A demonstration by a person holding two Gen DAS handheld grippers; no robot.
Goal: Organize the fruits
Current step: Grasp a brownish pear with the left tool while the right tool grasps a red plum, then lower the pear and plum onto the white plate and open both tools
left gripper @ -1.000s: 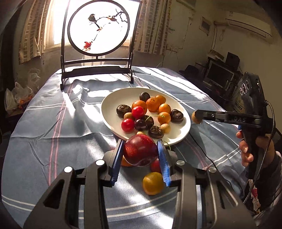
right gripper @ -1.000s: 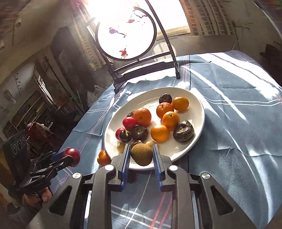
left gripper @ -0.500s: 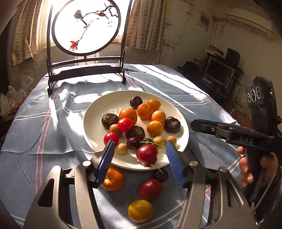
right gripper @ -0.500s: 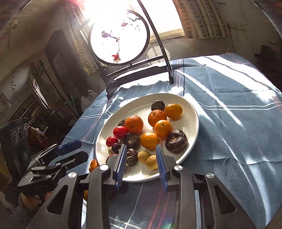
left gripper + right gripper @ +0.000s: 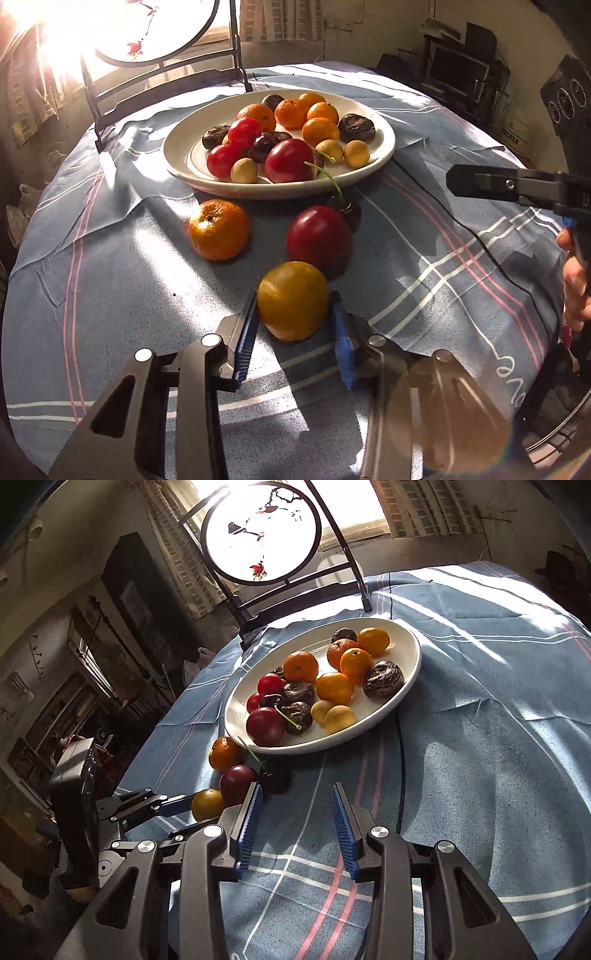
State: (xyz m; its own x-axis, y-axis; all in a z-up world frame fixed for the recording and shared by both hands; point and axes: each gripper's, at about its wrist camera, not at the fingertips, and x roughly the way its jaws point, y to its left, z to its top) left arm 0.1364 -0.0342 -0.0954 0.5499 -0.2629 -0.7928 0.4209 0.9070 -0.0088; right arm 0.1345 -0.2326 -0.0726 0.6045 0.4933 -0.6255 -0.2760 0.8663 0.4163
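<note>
A white plate holds several oranges, red fruits, dark fruits and small yellow ones. On the cloth in front of it lie a tangerine, a dark red plum, a dark cherry and a yellow-orange fruit. My left gripper has its blue pads on either side of the yellow-orange fruit, close to it; contact is unclear. My right gripper is open and empty above the cloth, in front of the plate.
A round painted screen on a dark stand stands behind the plate at the table's far edge. A thin black cable runs across the blue striped cloth right of the plate. Shelves and electronics stand beyond the table.
The left gripper let the red plum go onto the plate, then drew back and down around the yellow-orange fruit. The right gripper dropped its small fruit on the plate and drew back, open.
</note>
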